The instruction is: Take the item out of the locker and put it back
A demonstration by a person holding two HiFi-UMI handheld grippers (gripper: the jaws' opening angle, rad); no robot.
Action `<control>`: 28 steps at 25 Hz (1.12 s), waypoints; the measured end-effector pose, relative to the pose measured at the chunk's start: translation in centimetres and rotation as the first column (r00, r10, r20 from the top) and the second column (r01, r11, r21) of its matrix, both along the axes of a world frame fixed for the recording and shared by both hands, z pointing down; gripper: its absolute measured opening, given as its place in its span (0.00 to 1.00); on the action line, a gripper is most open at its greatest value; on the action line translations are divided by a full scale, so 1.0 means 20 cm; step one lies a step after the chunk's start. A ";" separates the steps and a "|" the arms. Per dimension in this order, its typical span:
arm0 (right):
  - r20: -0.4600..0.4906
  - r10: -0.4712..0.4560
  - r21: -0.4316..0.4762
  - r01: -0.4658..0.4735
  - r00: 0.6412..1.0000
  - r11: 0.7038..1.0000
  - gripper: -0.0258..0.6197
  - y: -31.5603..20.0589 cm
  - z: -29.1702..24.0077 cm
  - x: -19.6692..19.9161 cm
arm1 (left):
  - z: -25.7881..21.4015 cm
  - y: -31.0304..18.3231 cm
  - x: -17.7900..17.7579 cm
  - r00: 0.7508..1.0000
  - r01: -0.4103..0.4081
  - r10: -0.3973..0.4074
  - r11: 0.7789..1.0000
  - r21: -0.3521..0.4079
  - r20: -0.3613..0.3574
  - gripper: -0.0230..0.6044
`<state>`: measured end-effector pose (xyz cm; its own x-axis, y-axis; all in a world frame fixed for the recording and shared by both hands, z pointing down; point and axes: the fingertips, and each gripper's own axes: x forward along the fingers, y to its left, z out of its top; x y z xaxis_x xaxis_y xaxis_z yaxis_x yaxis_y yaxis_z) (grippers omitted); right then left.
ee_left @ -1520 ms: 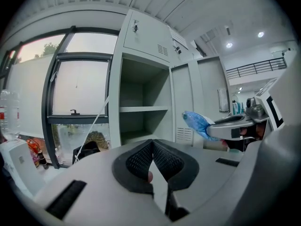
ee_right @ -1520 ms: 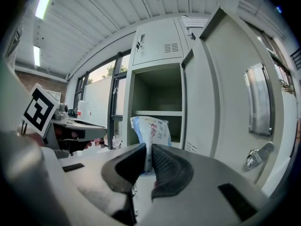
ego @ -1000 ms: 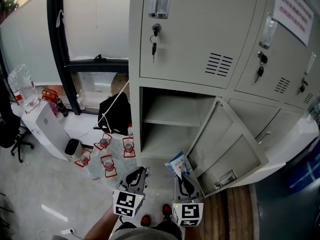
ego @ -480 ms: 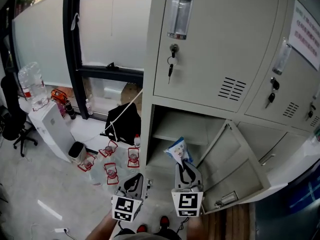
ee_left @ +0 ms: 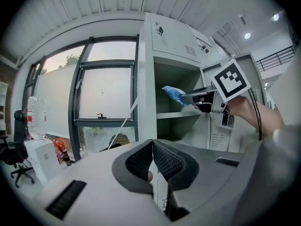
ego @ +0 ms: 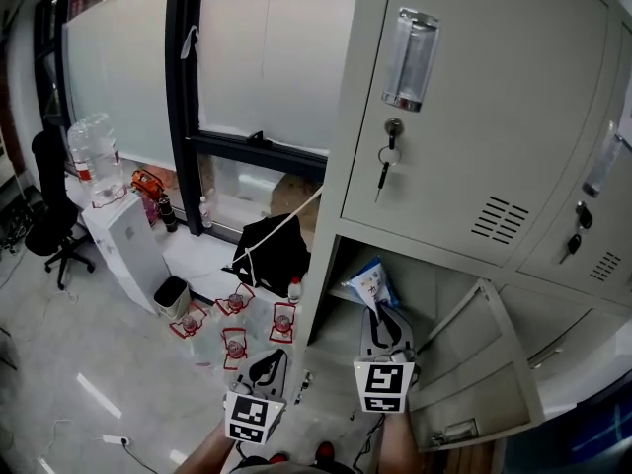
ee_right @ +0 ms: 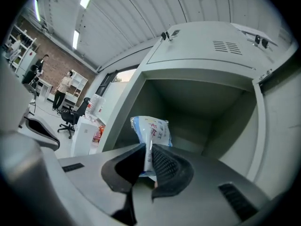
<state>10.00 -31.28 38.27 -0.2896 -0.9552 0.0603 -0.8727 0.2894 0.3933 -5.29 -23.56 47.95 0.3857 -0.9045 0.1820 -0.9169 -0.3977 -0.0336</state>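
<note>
Right gripper view, one packet (ee_right: 151,132) pinched in right gripper (ee_right: 148,149) jaws, left gripper (ee_left: 152,145) jaws together, empty.

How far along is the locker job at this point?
Done: the door is open and the packet is clamped in the right gripper. In hand: the packet is held at the mouth of the compartment. Left, it seems: set it inside and release. The left gripper is shut, empty.

Office locker corner
Pale grey metal lockers (ego: 474,97) with small keys (ego: 384,169) in their doors stand beside a black-framed window (ego: 262,62); a black swivel office chair (ego: 51,227) and white water dispenser (ego: 126,255) sit nearby.
</note>
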 end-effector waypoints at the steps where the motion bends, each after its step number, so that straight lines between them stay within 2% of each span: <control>1: -0.006 -0.006 -0.002 0.006 1.000 1.000 0.11 -0.03 0.00 -0.01 | 0.00 -0.01 -0.01 1.000 0.009 -0.009 1.000 -0.001 0.000 0.07; 12: -0.078 -0.067 -0.070 0.061 0.995 0.996 0.12 -0.30 0.10 -0.12 | 0.02 -0.07 -0.06 0.996 0.086 -0.086 0.996 -0.008 -0.010 0.07; 20: -0.134 -0.079 -0.104 0.065 0.988 0.992 0.13 -0.34 0.15 -0.17 | 0.02 -0.10 -0.08 0.994 0.111 -0.111 0.994 -0.007 -0.011 0.07; 25: -0.097 -0.074 -0.115 0.063 0.993 0.991 0.15 -0.34 0.15 -0.16 | 0.03 -0.10 -0.06 0.994 0.105 -0.105 0.994 -0.010 -0.008 0.08; 28: -0.049 -0.074 -0.129 0.067 0.996 0.989 0.22 -0.34 0.15 -0.16 | 0.03 -0.10 -0.05 0.995 0.103 -0.104 0.995 -0.013 -0.005 0.07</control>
<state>6.76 -38.09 41.25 -0.3488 -0.9162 0.1972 -0.8273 0.3999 0.3946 -6.37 -25.55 48.57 0.2911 -0.9373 0.1917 -0.9533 -0.3010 -0.0244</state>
